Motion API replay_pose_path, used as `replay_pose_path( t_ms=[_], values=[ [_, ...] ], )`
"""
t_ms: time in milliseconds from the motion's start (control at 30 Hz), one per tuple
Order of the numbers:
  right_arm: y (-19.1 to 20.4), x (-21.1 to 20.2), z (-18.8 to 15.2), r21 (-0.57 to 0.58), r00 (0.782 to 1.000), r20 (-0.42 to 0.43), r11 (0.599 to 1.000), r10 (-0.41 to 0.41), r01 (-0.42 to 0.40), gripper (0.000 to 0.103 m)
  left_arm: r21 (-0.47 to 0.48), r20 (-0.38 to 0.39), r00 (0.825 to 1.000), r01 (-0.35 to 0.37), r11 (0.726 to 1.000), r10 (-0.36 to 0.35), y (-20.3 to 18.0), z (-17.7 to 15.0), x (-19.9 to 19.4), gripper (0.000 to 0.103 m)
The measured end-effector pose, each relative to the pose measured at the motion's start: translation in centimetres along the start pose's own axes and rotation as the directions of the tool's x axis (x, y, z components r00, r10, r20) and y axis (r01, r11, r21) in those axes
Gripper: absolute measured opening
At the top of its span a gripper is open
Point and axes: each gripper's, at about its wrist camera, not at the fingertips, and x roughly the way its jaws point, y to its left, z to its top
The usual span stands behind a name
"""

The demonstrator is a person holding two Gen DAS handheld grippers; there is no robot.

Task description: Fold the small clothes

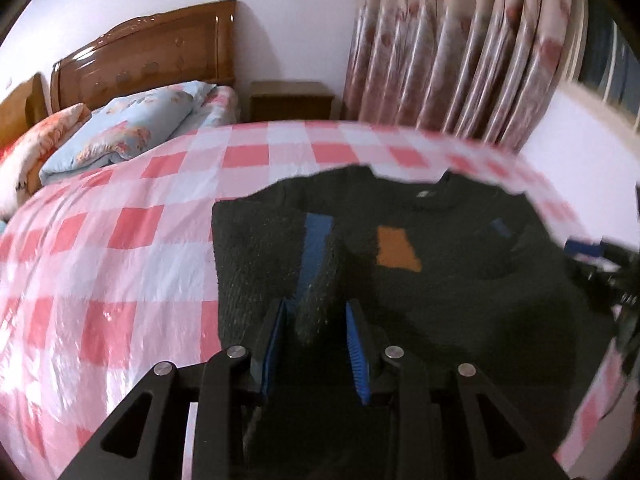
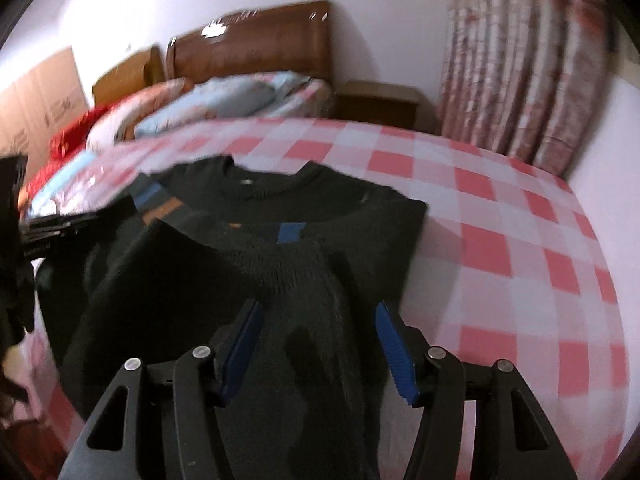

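I see a dark sweater (image 1: 460, 288) lying flat on the bed (image 1: 120, 240), which has a pink and white checked cover. The collar points toward the far edge of the bed, and the sweater lies near the edge closest to me. It has an orange patch (image 1: 398, 248) on the chest and small blue patches.

My left gripper (image 1: 318, 308) has its jaws apart, and a folded sleeve (image 1: 316, 272) with a blue stripe stands between them; I cannot tell if the pads really press it. My right gripper (image 2: 320, 312) is wide open, with a raised part of the sweater (image 2: 312, 280) between its fingers but not squeezed.

Behind the bed I see a wooden headboard (image 1: 160, 48), pillows (image 1: 132, 124), a small nightstand (image 1: 290, 100) and flowered curtains (image 1: 460, 52).
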Motion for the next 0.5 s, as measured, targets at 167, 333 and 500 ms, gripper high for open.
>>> replay_pose_path(
  t_ms=[167, 333, 500],
  values=[
    [0.5, 2.5, 0.9, -0.034, 0.999, -0.043, 0.999, -0.027, 0.026, 0.103, 0.025, -0.002, 1.0, 0.007, 1.0, -0.007, -0.1, 0.1, 1.1, 0.036],
    [0.6, 2.1, -0.2, -0.008, 0.999, 0.015, 0.999, -0.046, 0.046, 0.046, -0.04, 0.014, 0.996, 0.093, 0.995, -0.092, 1.3, -0.2, 1.4, 0.038],
    [2.0, 1.2, 0.0, -0.07, 0.991, -0.006, 0.988, -0.137, 0.136, 0.0, -0.067, 0.007, 0.991, 0.133, 0.989, -0.133, 1.9, -0.1, 1.3, 0.035]
  ],
)
